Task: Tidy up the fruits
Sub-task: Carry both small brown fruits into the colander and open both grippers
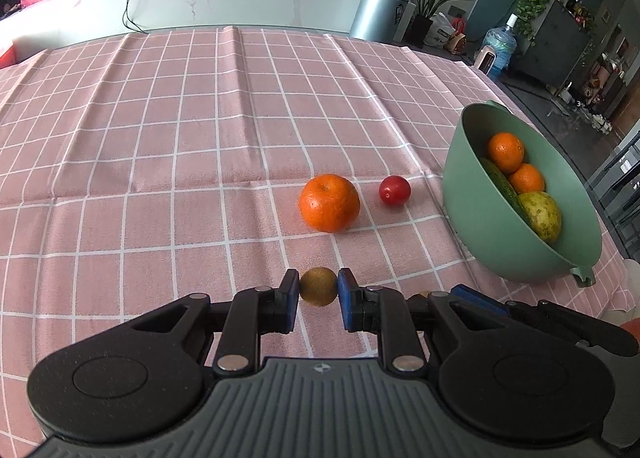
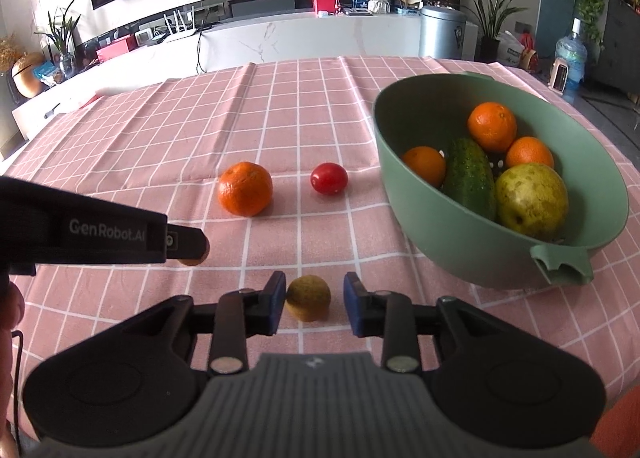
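In the left wrist view my left gripper (image 1: 318, 282) is shut on a small brown round fruit (image 1: 318, 286), held just above the pink checked cloth. My right gripper (image 2: 314, 286) is open. A second small brown fruit (image 2: 308, 298) lies on the cloth between its blue pads, with a gap at the right pad. An orange (image 2: 245, 188) and a red tomato (image 2: 329, 178) lie loose beyond both grippers. The green bowl (image 2: 440, 250) at the right holds three oranges, a cucumber (image 2: 468, 173) and a pear (image 2: 530, 199). The left gripper (image 2: 196, 250) shows at the left of the right wrist view.
The pink checked tablecloth (image 1: 160, 137) covers the table, which ends just right of the bowl (image 1: 480, 225). The other gripper's blue pad (image 1: 474, 296) sits close on the right in the left wrist view. A white counter, a silver bin (image 2: 442, 31) and plants stand beyond.
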